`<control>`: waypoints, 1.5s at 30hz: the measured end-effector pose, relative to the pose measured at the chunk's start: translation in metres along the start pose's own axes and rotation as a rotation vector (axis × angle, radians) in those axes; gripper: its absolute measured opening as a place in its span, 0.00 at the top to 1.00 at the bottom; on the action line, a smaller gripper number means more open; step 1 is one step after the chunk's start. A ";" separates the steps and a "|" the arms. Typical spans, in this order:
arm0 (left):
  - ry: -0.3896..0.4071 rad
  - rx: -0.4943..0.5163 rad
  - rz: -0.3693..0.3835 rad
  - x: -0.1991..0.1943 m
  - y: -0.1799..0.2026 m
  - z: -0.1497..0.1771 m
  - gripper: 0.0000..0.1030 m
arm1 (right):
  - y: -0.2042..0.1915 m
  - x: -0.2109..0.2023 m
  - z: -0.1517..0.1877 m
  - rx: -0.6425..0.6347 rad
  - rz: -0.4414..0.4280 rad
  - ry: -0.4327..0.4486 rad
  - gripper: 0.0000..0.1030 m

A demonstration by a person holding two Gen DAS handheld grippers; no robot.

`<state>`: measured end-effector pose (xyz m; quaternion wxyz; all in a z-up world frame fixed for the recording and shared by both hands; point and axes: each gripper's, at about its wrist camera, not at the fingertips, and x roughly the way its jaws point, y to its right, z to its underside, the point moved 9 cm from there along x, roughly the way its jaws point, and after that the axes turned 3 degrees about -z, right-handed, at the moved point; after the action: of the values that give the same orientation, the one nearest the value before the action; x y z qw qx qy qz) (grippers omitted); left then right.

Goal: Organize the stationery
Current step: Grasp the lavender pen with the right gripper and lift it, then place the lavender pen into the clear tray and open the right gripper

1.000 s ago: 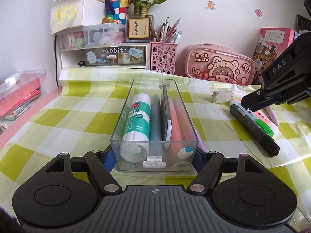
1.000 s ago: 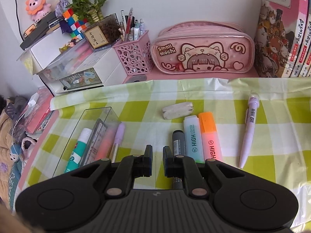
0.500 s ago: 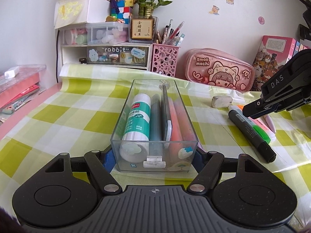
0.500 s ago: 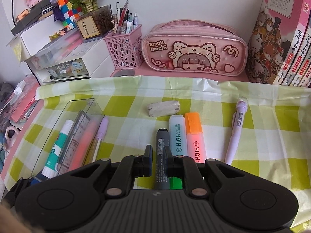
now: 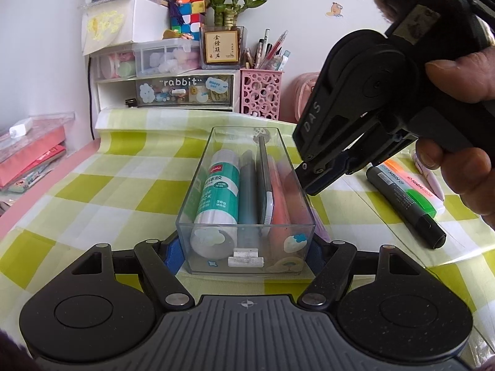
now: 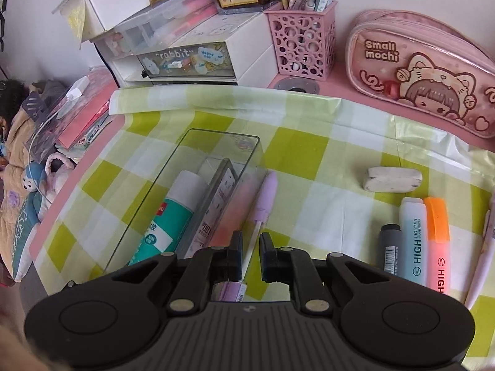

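The left gripper has its fingers clamped on the near end of the clear box. The right gripper, fingers nearly closed and empty, hovers over the lilac pen just beside the box.

Clear box between left jaws

My left gripper clasps the near end of the box, which holds a glue stick; a pen lies just right of it, markers farther right.
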<state>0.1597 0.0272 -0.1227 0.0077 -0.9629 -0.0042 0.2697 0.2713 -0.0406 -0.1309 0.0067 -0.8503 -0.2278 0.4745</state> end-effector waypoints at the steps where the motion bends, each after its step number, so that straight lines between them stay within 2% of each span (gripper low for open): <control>1: 0.000 0.003 0.000 0.000 0.000 0.000 0.30 | -0.001 0.002 -0.001 -0.006 0.014 -0.006 0.98; 6: 0.001 0.012 -0.002 0.000 0.000 0.001 0.30 | -0.002 0.002 0.000 -0.010 0.036 0.006 0.98; 15: 0.004 0.021 -0.010 0.000 0.001 0.001 0.30 | 0.015 -0.016 0.001 0.112 -0.001 0.083 1.00; 17: 0.003 0.021 -0.010 0.000 0.000 0.001 0.30 | 0.017 -0.015 0.002 0.096 0.019 0.076 1.00; 22: 0.003 0.026 -0.023 -0.001 0.000 0.002 0.30 | 0.006 -0.014 0.000 0.051 -0.027 0.049 1.00; 24: 0.002 0.027 -0.023 -0.001 0.000 0.002 0.30 | 0.002 -0.009 -0.001 0.020 0.000 0.034 0.96; 27: 0.001 0.028 -0.019 -0.001 0.000 0.002 0.30 | 0.000 0.005 0.000 -0.020 0.055 -0.008 0.96; 29: 0.002 0.029 -0.018 -0.001 0.000 0.002 0.30 | -0.002 0.010 -0.001 -0.049 0.073 -0.004 0.97; 33: 0.003 0.029 -0.016 -0.001 -0.001 0.002 0.30 | 0.008 0.007 -0.001 0.026 0.057 0.015 0.98; 36: 0.004 0.029 -0.015 0.000 -0.001 0.001 0.30 | 0.019 -0.001 -0.001 0.118 0.013 0.045 0.98; 45: 0.004 0.029 -0.014 0.000 -0.001 0.001 0.30 | 0.020 -0.033 -0.006 0.289 -0.081 0.138 0.98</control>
<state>0.1590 0.0287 -0.1237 0.0238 -0.9631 -0.0072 0.2679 0.2690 -0.0702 -0.1056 0.1635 -0.8611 -0.1902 0.4423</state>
